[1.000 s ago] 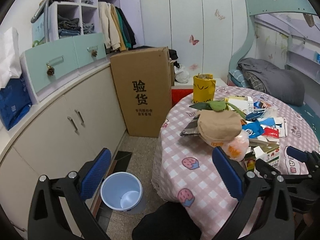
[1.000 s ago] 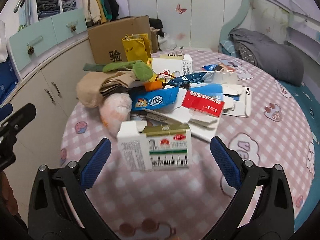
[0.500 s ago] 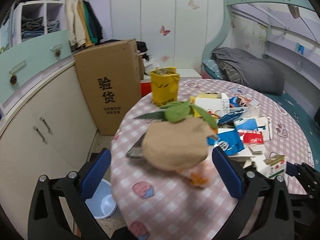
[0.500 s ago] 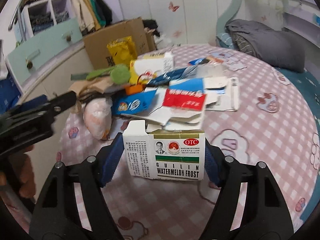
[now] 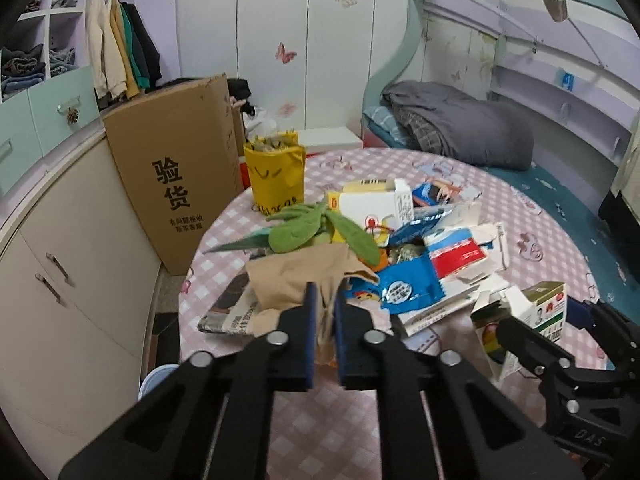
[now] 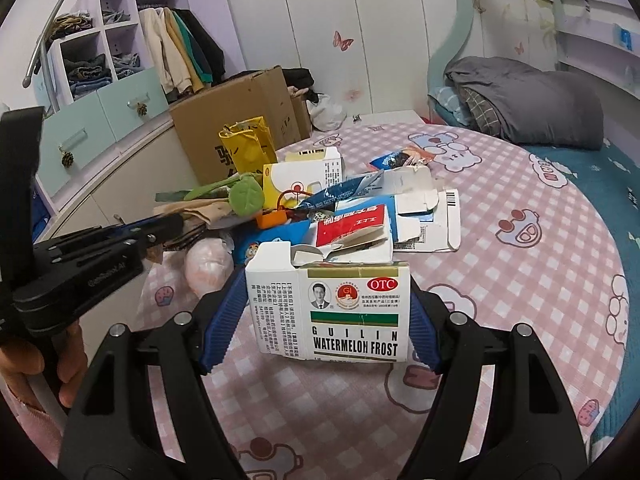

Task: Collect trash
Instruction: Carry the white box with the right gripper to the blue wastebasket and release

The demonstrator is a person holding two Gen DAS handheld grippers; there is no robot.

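Having stood wide open a moment ago, the left hand-held gripper (image 5: 323, 304) is now pinching the tan cloth (image 5: 296, 280) just ahead of it on the worktop (image 6: 500, 280), while the right hand-held gripper (image 6: 326, 328) is clamping the medicine box (image 6: 332, 308), so both pieces are becoming ready to lift.

A child's bedroom in a home. Beyond the round table (image 5: 540, 240) with its pink checked cartoon cloth stands a teal bed (image 5: 452, 128) under a rumpled grey quilt. Butterfly stickers dot the white wardrobe doors (image 5: 304, 48) behind the table. To its left, jackets (image 5: 120, 56) hang beside cubbies of folded clothes, above cream cabinets (image 5: 68, 272).
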